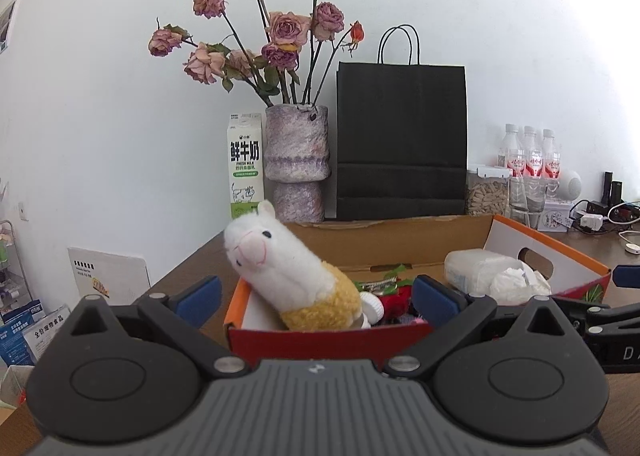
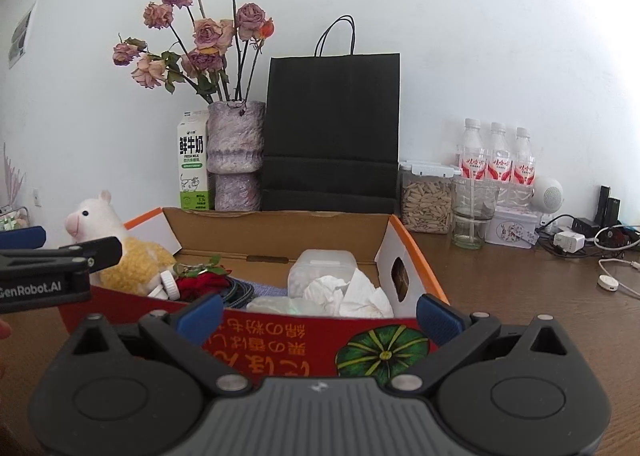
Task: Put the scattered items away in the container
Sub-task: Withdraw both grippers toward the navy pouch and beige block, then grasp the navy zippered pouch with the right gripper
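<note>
A red and orange cardboard box (image 1: 320, 340) (image 2: 280, 340) sits on the wooden table right in front of both grippers. A white and yellow alpaca plush (image 1: 296, 276) (image 2: 120, 256) leans in its left end. Beside it lie a small white bottle (image 1: 370, 308) (image 2: 168, 286), a red rose (image 1: 396, 296) (image 2: 204, 282), a dark cable (image 2: 240, 290) and a pack of tissues (image 1: 492, 276) (image 2: 336, 288). My left gripper (image 1: 316, 296) stands open just before the box's near wall, holding nothing. My right gripper (image 2: 320, 314) is open too, empty, at the near wall's right half.
Behind the box stand a milk carton (image 1: 246, 168) (image 2: 193, 164), a vase of dried roses (image 1: 298, 160) (image 2: 236, 156) and a black paper bag (image 1: 402, 144) (image 2: 332, 132). To the right are a seed jar (image 2: 426, 200), a glass (image 2: 474, 212), water bottles (image 2: 498, 160), chargers and cables (image 2: 576, 240).
</note>
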Demonstrator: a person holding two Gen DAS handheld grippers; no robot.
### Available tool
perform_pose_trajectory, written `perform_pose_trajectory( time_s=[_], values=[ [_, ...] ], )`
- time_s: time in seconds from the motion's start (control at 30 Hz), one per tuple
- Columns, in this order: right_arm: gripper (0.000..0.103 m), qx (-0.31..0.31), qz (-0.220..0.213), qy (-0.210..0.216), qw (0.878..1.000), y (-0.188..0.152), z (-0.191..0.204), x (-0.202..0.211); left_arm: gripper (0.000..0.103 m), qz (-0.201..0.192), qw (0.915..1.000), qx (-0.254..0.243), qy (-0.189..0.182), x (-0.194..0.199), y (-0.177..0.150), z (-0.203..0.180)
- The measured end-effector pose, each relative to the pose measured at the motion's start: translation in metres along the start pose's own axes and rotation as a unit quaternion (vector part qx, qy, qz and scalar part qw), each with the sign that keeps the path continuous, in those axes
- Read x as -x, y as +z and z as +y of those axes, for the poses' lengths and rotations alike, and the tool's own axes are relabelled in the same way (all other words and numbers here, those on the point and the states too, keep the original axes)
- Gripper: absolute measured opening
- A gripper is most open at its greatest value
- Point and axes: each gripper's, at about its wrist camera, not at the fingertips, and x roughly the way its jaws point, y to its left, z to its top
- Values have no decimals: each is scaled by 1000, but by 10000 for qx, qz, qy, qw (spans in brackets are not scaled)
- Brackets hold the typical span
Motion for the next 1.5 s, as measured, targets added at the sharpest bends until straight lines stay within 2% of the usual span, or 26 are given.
perform_pose_trajectory(
  time_s=[0.27,0.37,0.47,0.57,0.7,0.8,0.9,0.93,1.03,1.1,1.17,1.4,1.5],
  values=[
    [103,124,279,37,9995,-16,10,20,103,373,9990,144,205,20,-16,22],
    [103,124,405,144,9990,-20,18,28,103,766,9968,201,113,20,-19,31],
    [103,229,576,223,9978,-24,29,32,103,881,9956,299,100,24,-23,38],
    [103,303,856,183,9957,-26,41,29,103,938,9951,299,128,26,-24,40],
    [103,192,1334,428,9899,-29,52,20,103,1004,9945,250,145,25,-24,39],
    [103,421,1731,293,9836,-34,64,8,103,1035,9942,251,166,24,-24,39],
    [103,309,1819,345,9822,-33,60,5,103,1117,9932,273,166,22,-24,40],
    [102,278,1836,394,9818,-33,57,5,103,1169,9926,280,163,20,-24,40],
    [77,149,1731,487,9836,-31,45,10,103,1238,9917,315,157,18,-25,41],
    [68,3,1699,540,9840,-30,33,13,103,1258,9915,302,155,17,-25,41],
    [66,-192,1634,558,9848,-30,17,16,103,1280,9913,269,130,17,-26,40],
    [65,-397,1262,-11,9912,-33,-20,29,103,1443,9894,35,134,12,-27,29],
    [65,-499,1152,-59,9921,-34,-32,30,103,1532,9882,21,-91,9,-28,15]
  ],
)
